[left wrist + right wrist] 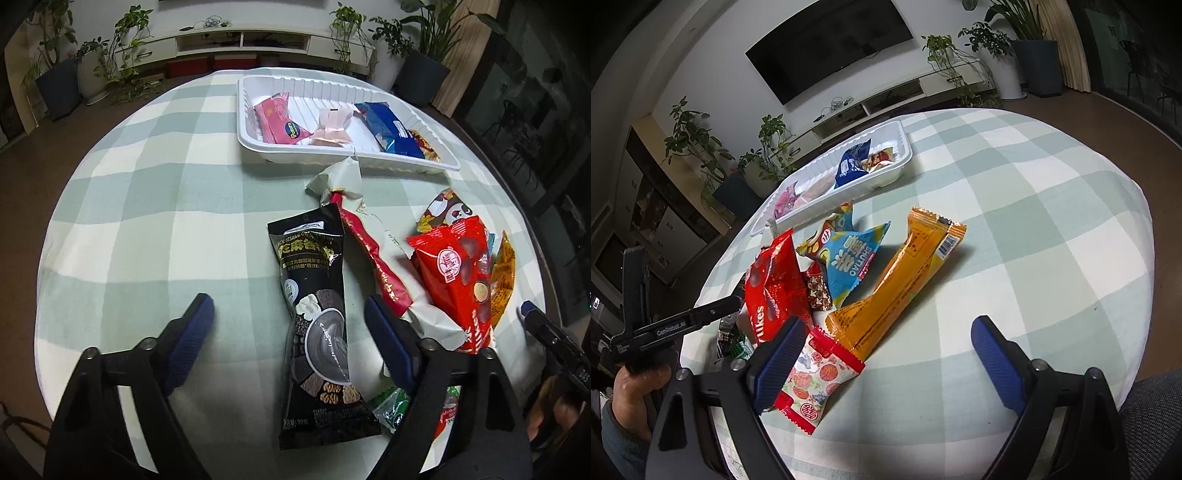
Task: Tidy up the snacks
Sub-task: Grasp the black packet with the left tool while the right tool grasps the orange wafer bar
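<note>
L gripper (pixel 290 328), blue-padded jaws spread, straddles the long black sesame-powder sachet (pixel 319 325) lying flat on the green-and-white checked tablecloth (pixel 155 206); pads not touching it. R gripper (pixel 888 360) spread wide, nothing between the jaws; its L pad sits just beside the white floral pouch w/ red ends (pixel 816 380). Long orange wrapper (pixel 905 280) & shiny red bag (pixel 775 288) lie in the loose pile. White ribbed plastic tray (pixel 258 144) beyond holds 4 snacks, incl. pink pack (pixel 279 120) & blue pack (pixel 391 129).
</note>
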Motion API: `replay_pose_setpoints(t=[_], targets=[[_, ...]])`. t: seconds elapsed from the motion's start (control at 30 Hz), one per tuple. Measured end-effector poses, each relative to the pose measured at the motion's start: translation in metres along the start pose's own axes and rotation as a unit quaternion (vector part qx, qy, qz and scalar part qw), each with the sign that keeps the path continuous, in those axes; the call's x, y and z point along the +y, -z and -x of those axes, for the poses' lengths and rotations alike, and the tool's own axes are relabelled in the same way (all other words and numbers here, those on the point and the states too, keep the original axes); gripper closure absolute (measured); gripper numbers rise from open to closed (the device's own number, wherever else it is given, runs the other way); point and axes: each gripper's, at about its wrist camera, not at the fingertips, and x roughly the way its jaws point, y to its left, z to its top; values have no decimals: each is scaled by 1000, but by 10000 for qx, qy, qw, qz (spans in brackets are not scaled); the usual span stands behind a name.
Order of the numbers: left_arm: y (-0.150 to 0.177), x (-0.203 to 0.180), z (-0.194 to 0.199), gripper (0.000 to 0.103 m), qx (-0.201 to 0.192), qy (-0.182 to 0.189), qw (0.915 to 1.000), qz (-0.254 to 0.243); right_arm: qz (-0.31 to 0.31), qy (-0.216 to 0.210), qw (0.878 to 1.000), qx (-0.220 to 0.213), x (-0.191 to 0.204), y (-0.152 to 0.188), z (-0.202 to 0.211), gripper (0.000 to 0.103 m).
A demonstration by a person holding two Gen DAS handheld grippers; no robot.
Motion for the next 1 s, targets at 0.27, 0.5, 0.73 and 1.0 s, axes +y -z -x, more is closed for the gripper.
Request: replay_pose_setpoints(t=[0.27,0.5,0.73,1.0], targets=[[0,-3,-11,37,162,-147,9996,-168,55,31,10000,34,2,0,-1,9],[-3,-8,-17,53,239,-346,9983,-413,115,68,9999,41,4,1,-1,10],[-5,-11,-21,72,249,-345,9974,-587,171,100,9998,33,6,2,-1,10],[-2,-5,-17,78,167,-144,9983,-538,243,168,9995,67,8,3,-3,10]])
